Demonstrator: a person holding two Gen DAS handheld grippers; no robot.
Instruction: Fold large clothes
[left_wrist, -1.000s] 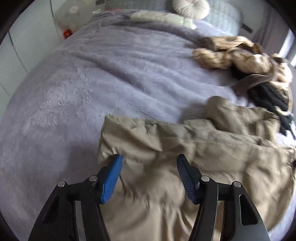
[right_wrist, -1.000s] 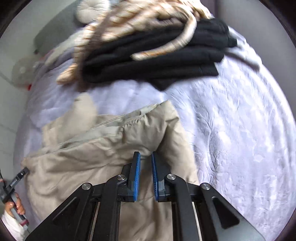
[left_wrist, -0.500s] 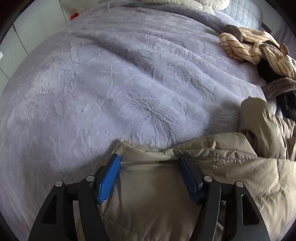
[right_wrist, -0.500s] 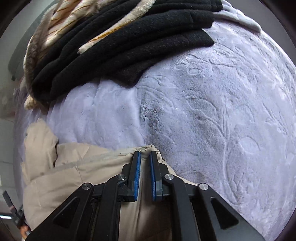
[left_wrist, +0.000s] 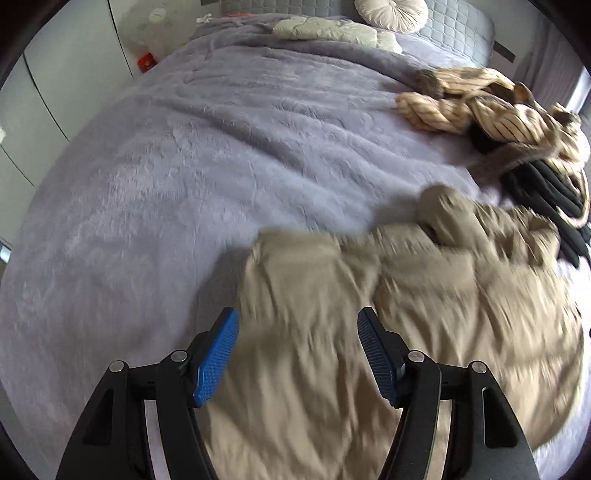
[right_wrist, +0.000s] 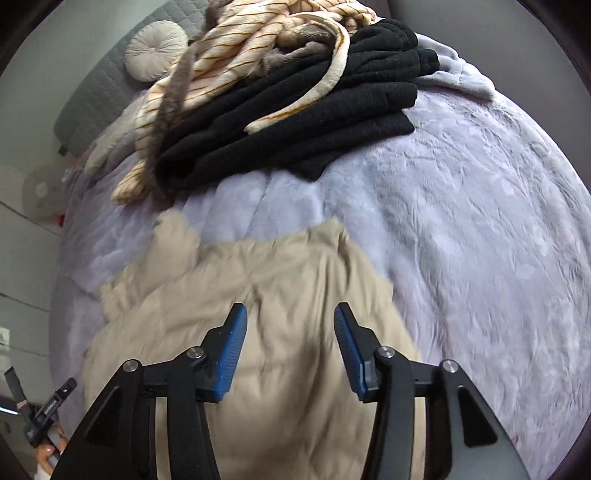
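Left gripper jaws wide, nothing between pads, above beige padded coat. Right gripper jaws opening, empty, over same coat. Coat puffy, quilted, crumpled, lying on plush lilac bedspread. Beyond it: black ribbed knit, cream striped fleece.

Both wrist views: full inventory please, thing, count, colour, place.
Padded jacket: one, beige, near bed edge under both grippers.
Bedspread: one, lilac, covering bed.
Black garment: one, folded, far side.
Striped garment: one, cream, on the black one.
Round cushion: one, cream, at grey headboard.
Pillow: one, pale, by headboard.
Left gripper: black, blue pads, open above jacket.
Right gripper: same, jaws opening, nothing between.
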